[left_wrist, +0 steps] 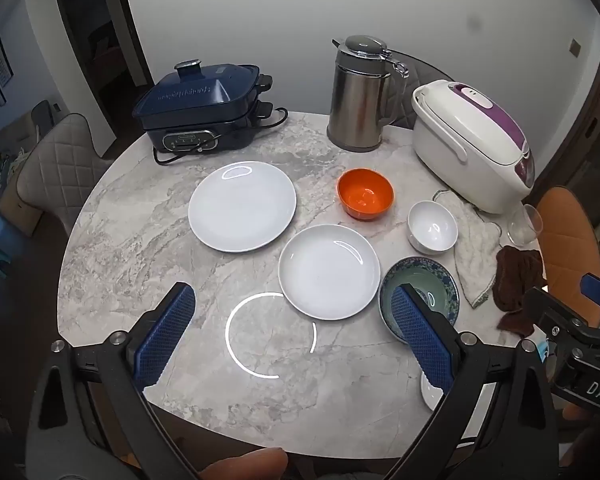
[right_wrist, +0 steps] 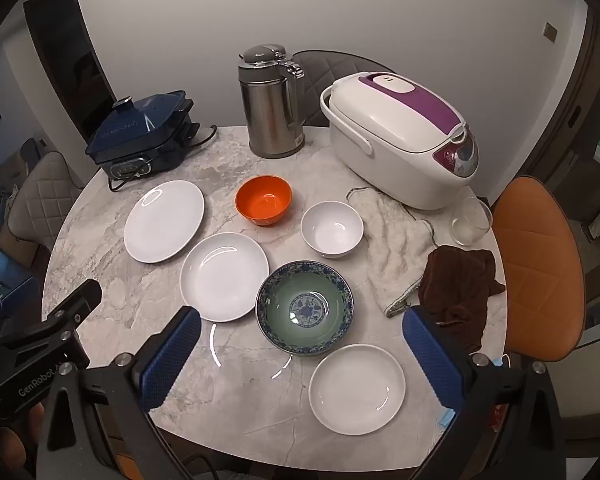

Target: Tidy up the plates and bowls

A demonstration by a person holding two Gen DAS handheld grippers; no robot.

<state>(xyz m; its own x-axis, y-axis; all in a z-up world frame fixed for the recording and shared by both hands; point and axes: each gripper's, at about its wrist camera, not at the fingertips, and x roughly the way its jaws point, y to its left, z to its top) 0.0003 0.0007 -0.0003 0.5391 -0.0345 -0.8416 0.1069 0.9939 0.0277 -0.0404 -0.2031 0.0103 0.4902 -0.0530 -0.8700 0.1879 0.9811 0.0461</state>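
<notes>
Both tongs, left [left_wrist: 292, 336] and right [right_wrist: 300, 354], gaping, empty, above worktop [right_wrist: 236, 400]. Nothing stacked yet, probably pre-grasp. Next: pick a plate [right_wrist: 224, 276], edge grip.

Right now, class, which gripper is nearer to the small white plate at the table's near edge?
Right. The small white plate lies between the open right gripper fingers, just below. The left gripper hovers off to its left, with the plate peeking past its right finger.
</notes>
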